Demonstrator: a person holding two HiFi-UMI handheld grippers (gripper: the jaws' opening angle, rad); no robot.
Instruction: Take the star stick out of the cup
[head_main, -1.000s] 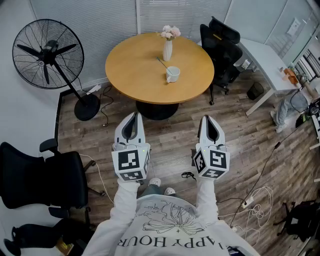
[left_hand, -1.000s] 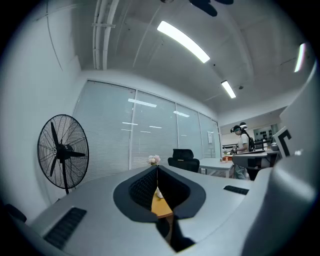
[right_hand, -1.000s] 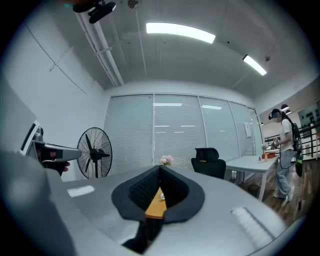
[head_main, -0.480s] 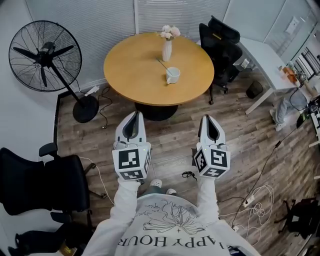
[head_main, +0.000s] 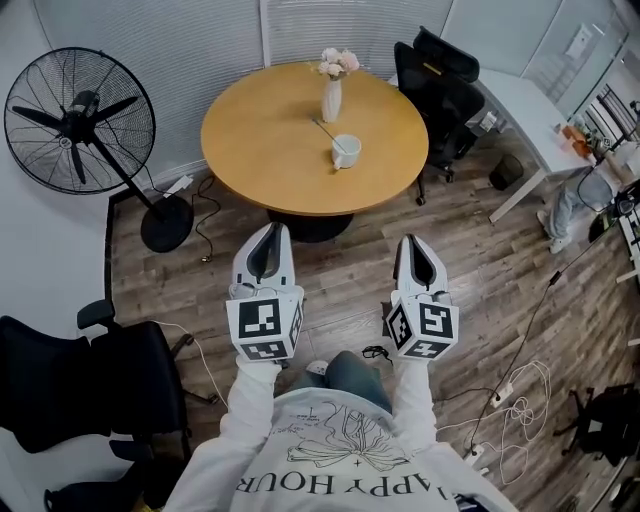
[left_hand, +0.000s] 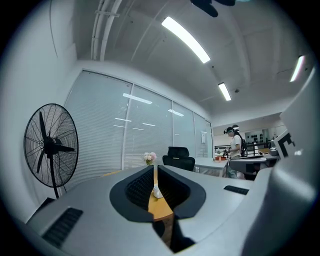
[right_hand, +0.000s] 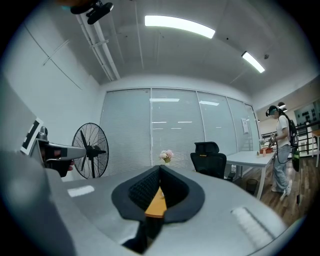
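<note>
A white cup (head_main: 346, 150) stands on the round wooden table (head_main: 260, 150), and the thin star stick (head_main: 325, 130) leans out of it to the upper left. Both grippers are held over the floor, well short of the table and pointing at it. My left gripper (head_main: 268, 228) is shut with nothing in it, and my right gripper (head_main: 413, 240) is likewise shut and empty. In the left gripper view the cup (left_hand: 156, 191) shows small and far off past the left gripper's (left_hand: 155, 170) closed tips. In the right gripper view, only the table's top (right_hand: 156, 202) shows behind the right gripper (right_hand: 160, 172).
A white vase of pink flowers (head_main: 331, 100) stands behind the cup. A standing fan (head_main: 80, 125) is at the left, a black office chair (head_main: 440, 80) behind the table at the right, another black chair (head_main: 70, 385) at lower left. Cables (head_main: 515, 420) lie on the floor at right.
The table, fan and chairs have shifted in the head view as the person steps toward the table; a knee has come into view. Both grippers stay shut and side by side.
</note>
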